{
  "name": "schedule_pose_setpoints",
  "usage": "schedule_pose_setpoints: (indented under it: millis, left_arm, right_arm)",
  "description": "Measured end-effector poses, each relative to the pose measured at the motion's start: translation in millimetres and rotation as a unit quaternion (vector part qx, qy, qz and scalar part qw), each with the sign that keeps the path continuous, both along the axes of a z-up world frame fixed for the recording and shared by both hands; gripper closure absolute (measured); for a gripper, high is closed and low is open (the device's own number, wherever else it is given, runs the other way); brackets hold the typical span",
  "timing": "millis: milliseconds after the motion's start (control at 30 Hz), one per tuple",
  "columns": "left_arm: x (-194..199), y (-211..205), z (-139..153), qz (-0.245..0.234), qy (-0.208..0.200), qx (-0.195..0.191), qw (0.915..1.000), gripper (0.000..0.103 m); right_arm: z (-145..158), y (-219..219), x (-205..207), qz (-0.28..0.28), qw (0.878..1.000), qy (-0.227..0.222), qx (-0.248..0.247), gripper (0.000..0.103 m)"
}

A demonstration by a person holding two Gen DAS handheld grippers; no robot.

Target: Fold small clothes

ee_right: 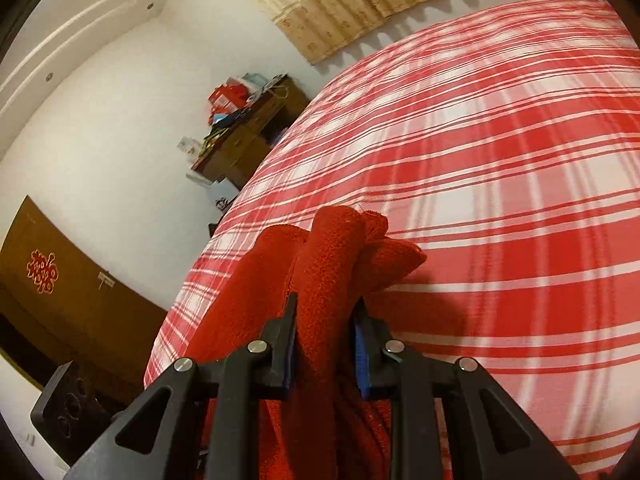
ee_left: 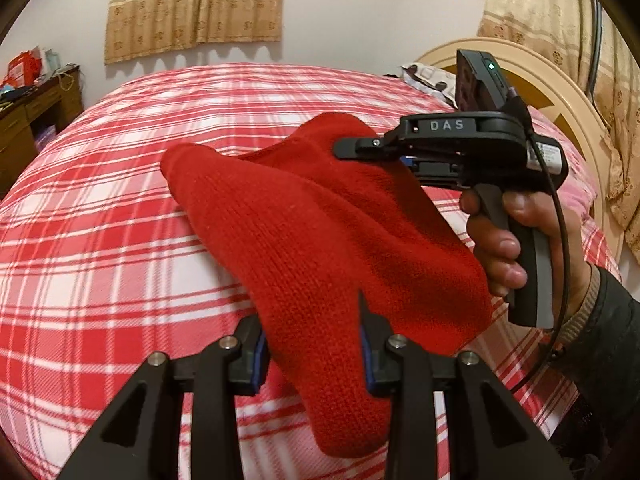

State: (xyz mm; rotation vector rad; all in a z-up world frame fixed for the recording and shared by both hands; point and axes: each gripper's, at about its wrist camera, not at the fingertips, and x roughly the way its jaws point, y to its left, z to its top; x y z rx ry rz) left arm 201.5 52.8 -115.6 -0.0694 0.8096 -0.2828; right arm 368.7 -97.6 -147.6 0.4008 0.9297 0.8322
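So we've got the red knit garment (ee_left: 320, 232) lifted up off the bed, stretched between our two grippers. The left gripper (ee_left: 312, 344) is clamped on the near end of it: knit fills the gap between both fingers, and a loose flap hangs down below and past the right-hand finger (ee_left: 374, 356). The right gripper (ee_right: 325, 344) is pinching the other end, with a bunched-up ridge of fabric squeezed between its fingers and poking out beyond the tips. In the left wrist view we can see that same gripper side-on, its closed tip (ee_left: 360, 146) biting the far top corner of the knit, with our right hand (ee_left: 508, 236) wrapped around the grip.

No containers near the fingers at all; nothing is sitting in anything.

Edges: the garment's upper-left corner sticks out free to the left of the left fingers, and its lower edge sags toward the plaid bedspread (ee_left: 100, 200) without us being able to tell if it touches. Out past the right fingertips the bedspread (ee_right: 500, 140) runs wide and flat, lots of room ahead and to the right. Left of the fingers the bed edge drops off, and well beyond it there's a cluttered wooden dresser (ee_right: 244, 136). Far beyond the left fingers on the right side sits the headboard (ee_left: 560, 92).
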Motion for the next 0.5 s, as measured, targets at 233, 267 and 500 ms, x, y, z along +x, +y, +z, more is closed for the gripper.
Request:
schedule_pose_setpoints:
  millis: [233,267,500]
  left_arm:
    - [-15,33,-1,0.032,0.001,-0.004,0.9995,0.067]
    - [-17,38,0,0.037,0.000,-0.003,0.9993,0.067]
    - [-39,65,1,0.060,-0.005,0.003,0.9982,0.067]
  right_arm:
    - [4,46,-9,0.038,0.999,-0.002,0.003,0.079]
    - [4,55,-11,0.044,0.999,-0.002,0.005,0.079]
    - [4,95,-21,0.079,0.997,-0.002,0.010,0.079]
